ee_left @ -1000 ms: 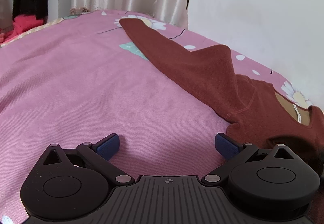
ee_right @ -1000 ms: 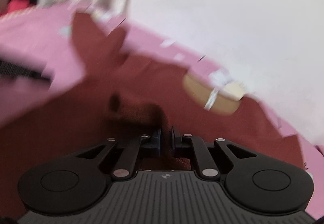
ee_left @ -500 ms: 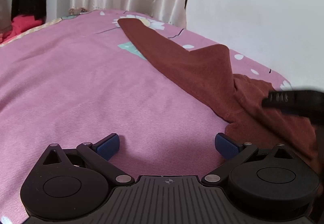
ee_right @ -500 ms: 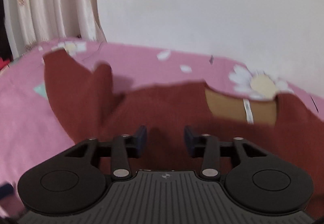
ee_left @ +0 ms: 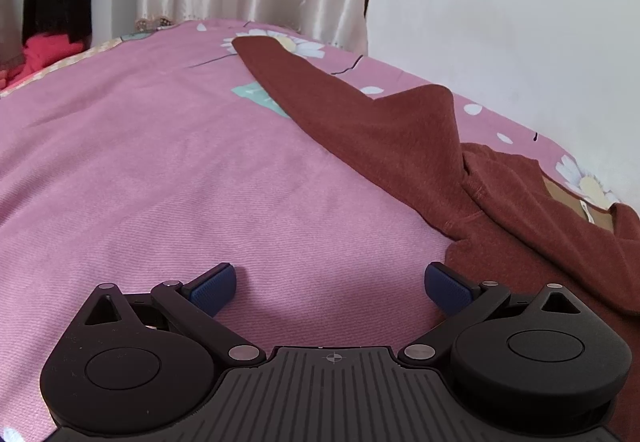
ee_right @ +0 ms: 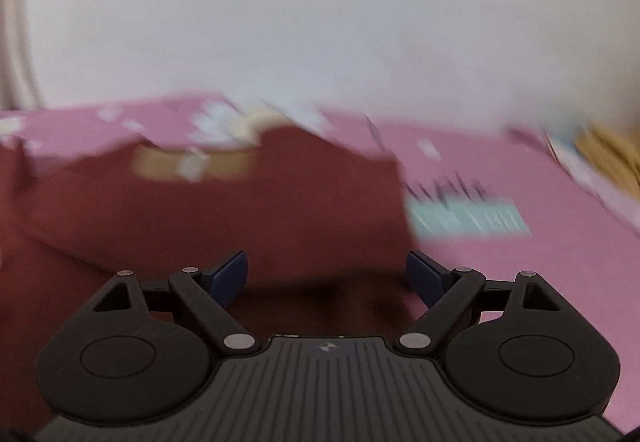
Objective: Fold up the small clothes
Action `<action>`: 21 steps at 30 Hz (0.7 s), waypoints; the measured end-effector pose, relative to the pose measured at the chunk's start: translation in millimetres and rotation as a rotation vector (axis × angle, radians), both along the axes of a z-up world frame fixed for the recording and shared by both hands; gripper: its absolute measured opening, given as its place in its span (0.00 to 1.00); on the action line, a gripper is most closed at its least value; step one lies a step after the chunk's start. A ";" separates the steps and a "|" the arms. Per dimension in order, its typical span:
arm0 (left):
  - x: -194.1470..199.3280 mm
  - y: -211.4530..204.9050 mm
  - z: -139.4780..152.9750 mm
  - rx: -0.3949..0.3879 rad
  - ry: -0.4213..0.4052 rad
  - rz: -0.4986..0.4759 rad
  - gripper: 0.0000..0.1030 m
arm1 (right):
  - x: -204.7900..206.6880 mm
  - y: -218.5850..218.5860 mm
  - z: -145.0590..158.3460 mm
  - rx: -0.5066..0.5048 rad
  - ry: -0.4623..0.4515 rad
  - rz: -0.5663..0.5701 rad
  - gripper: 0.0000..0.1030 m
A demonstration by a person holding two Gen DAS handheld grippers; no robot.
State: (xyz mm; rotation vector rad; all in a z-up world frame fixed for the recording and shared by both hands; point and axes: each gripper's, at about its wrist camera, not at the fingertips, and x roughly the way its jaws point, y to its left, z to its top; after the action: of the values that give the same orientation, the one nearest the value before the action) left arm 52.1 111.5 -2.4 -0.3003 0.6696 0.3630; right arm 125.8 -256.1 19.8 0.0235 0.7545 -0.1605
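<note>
Our right hand-held gripper (ee_right: 326, 274) has just opened wide, empty, apparently dropping the jumper (ee_right: 224, 210) ahead; left hand-held gripper (ee_left: 330, 286) gapes idle.

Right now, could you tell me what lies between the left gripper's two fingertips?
Only bare pink bedsheet lies within the left gripper; the brown sweater sits beside its right pad, per the left wrist view.

Your right wrist view is smeared by motion: the sweater (ee_right: 208, 218) shows only as a blurred rust-brown mass, its neck label unreadable, and the bedsheet (ee_right: 520, 262) print streaks past recognition. In your left wrist view, the sweater (ee_left: 400, 138) runs off the right edge, so its body is cut off.
</note>
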 end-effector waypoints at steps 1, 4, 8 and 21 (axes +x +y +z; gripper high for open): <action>0.7 -0.6 -0.1 0.005 0.003 0.001 1.00 | 4.1 -8.1 -7.5 0.008 0.022 -0.019 0.81; 1.1 -1.8 -0.5 0.017 0.009 0.004 1.00 | 0.6 -48.3 -12.4 0.101 -0.020 -0.136 0.78; 1.9 -3.0 -1.1 0.024 0.014 0.009 1.00 | 0.8 -56.8 -18.0 0.159 -0.009 -0.131 0.81; 2.6 -4.6 -1.4 0.037 0.024 0.007 1.00 | -20.3 -28.8 20.7 0.034 -0.099 -0.018 0.88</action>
State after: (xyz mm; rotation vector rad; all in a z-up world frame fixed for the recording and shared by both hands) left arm 54.7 106.9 -3.8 -0.2638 0.6853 0.3853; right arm 105.6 -284.8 40.5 0.0698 0.6579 -0.1625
